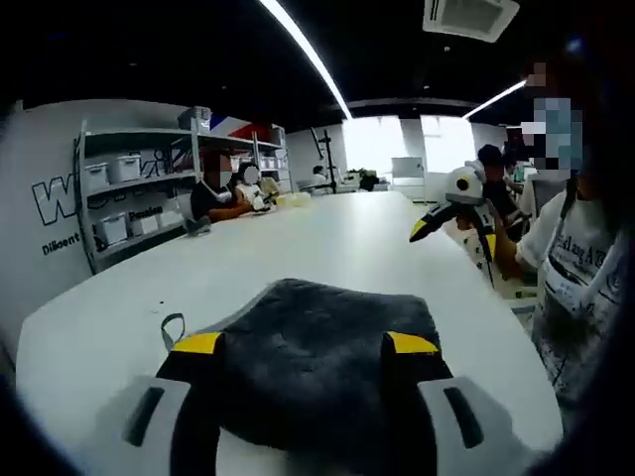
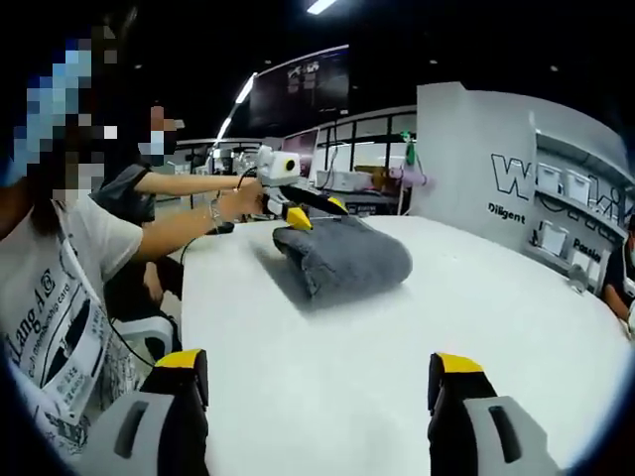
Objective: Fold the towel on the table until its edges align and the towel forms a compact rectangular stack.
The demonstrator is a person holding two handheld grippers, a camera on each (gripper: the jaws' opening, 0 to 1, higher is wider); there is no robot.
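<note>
Two hand-held grippers worked over a long white table [image 2: 397,337], where a dark grey towel [image 2: 342,258] lay folded into a thick, compact bundle near the table's edge beside the person holding them.

Seen from the right gripper view, the left gripper [image 2: 303,210] sat at the far end of the towel, its yellow-tipped jaws close to the cloth; whether they pinched a fold could not be told from that angle. In the left gripper view, the same gripper [image 1: 306,343] had its two jaws spread wide apart, one on either side of the towel [image 1: 317,357], whose bulk filled the gap between them.

The right gripper [image 2: 319,365] hung well back from the towel over bare tabletop, its black jaws with yellow tips standing wide and holding nothing. It also appeared in the left gripper view [image 1: 442,220], raised above the table's far side near the person [image 1: 575,268] in a white printed T-shirt.

A hand [image 2: 238,201] gripped the left tool from behind. Shelving [image 1: 134,193] with storage bins stood against a white wall, and other people [image 1: 223,193] sat at the table's distant end under long ceiling strip lights [image 1: 303,50].
</note>
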